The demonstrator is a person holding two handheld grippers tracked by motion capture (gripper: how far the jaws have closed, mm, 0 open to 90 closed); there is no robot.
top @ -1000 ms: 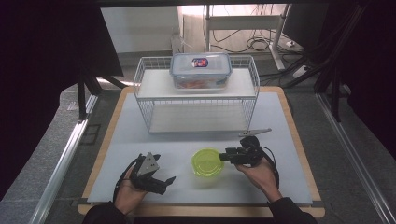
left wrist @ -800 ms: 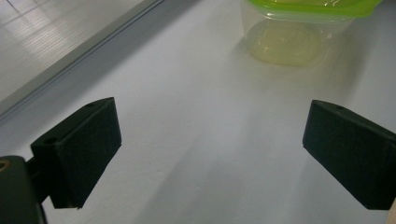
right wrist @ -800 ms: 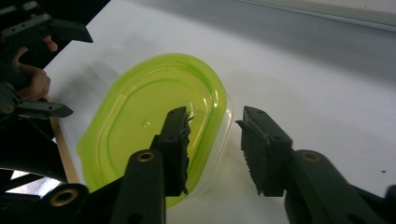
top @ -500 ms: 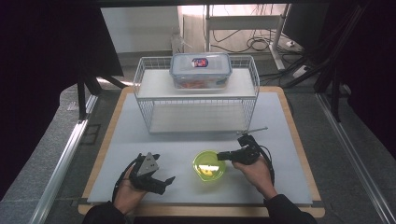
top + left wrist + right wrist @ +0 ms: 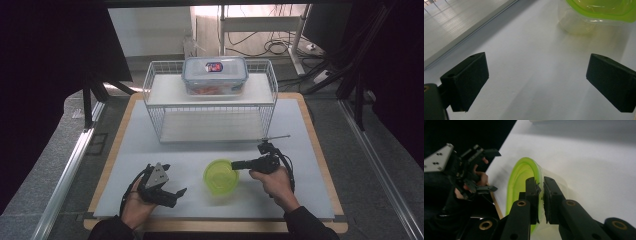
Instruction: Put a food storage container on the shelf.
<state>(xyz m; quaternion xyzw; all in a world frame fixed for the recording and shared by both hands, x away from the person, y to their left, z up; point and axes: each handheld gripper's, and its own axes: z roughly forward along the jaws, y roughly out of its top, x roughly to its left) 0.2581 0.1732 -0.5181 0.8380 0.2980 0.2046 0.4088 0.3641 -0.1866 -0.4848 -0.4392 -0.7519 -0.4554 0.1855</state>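
Note:
A round clear tub with a green lid (image 5: 220,176) stands on the white mat near the front, slightly right of centre. My right gripper (image 5: 237,164) reaches in from the right and is shut on the green lid's edge (image 5: 540,185), one jaw on each side of the rim. My left gripper (image 5: 179,192) rests on the mat to the tub's left, a short gap away, open with nothing between its jaws. From the left gripper view the tub (image 5: 599,12) lies ahead at the upper right. The right gripper view shows the left gripper (image 5: 494,170) beyond the lid.
A white wire rack (image 5: 210,102) stands at the back of the mat, with a clear lidded food box (image 5: 215,75) on its top shelf. The wooden board's edge (image 5: 215,226) runs along the front. Bare mat (image 5: 150,145) lies between rack and grippers.
My right gripper has shifted slightly toward the front with the lid edge in it, and the tub has moved a little with it. The left gripper has stayed put.

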